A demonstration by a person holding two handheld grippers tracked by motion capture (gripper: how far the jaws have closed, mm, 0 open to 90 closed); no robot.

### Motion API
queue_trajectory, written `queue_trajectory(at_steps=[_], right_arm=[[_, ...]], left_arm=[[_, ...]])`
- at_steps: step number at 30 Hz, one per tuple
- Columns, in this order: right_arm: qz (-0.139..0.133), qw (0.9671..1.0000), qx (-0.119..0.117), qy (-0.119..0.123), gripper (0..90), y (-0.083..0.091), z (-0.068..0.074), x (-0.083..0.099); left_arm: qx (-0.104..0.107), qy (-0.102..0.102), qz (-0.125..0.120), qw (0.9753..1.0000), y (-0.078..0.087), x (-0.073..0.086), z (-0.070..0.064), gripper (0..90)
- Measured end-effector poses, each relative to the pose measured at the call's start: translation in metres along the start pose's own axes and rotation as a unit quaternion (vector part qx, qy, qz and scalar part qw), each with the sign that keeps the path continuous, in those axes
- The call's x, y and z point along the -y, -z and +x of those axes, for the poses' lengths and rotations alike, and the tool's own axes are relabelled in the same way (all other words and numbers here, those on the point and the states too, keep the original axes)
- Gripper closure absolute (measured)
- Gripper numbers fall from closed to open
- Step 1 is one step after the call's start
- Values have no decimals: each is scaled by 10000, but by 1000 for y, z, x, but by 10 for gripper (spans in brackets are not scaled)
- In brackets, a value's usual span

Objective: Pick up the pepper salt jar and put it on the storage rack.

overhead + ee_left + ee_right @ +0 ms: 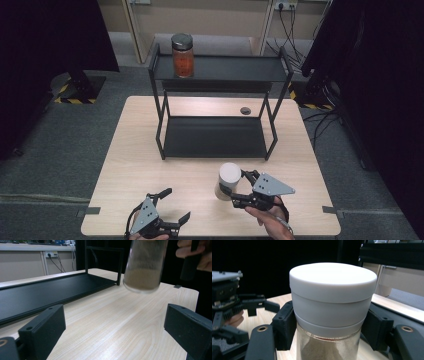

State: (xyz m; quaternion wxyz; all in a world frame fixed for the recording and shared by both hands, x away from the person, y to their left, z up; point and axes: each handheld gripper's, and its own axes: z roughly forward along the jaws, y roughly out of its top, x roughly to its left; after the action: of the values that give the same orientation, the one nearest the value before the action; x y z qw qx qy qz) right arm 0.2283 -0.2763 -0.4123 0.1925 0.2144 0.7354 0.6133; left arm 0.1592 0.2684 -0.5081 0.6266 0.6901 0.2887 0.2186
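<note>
A glass jar with a white lid and tan powder inside hangs slightly tilted just above the table's front middle. My right gripper is shut on it, jaws clamped on the neck just under the lid. From the left gripper view the jar floats clear of the wood. My left gripper stands open near the front edge, to the jar's left, its pads wide apart with nothing between them. It also shows as the left gripper in the right gripper view.
A black two-tier metal shelf stands at the back middle of the light wooden table. A jar with red contents sits on its top tier, left. A small dark round grommet lies behind the shelf. Dark curtains flank both sides.
</note>
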Motion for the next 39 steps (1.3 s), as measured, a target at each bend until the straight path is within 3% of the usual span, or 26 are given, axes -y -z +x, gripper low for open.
queue_trajectory(at_steps=[16,21,28,34,39], right_arm=[[27,10000,5,21,355,-12,-20,-45],[86,9999,38,120,355,-16,-21,-60],[14,10000,-39,13,355,-23,-30,-76],[71,9999,27,121,355,-27,-33,-94],[55,10000,-5,33,355,-31,-38,-104]], left_arm=[[-17,6,13,10000,0,0,0,31],[-28,11,11,10000,0,0,0,31],[-37,12,8,10000,0,1,0,31],[-35,16,15,10000,0,1,0,32],[-32,20,18,10000,0,1,0,32]])
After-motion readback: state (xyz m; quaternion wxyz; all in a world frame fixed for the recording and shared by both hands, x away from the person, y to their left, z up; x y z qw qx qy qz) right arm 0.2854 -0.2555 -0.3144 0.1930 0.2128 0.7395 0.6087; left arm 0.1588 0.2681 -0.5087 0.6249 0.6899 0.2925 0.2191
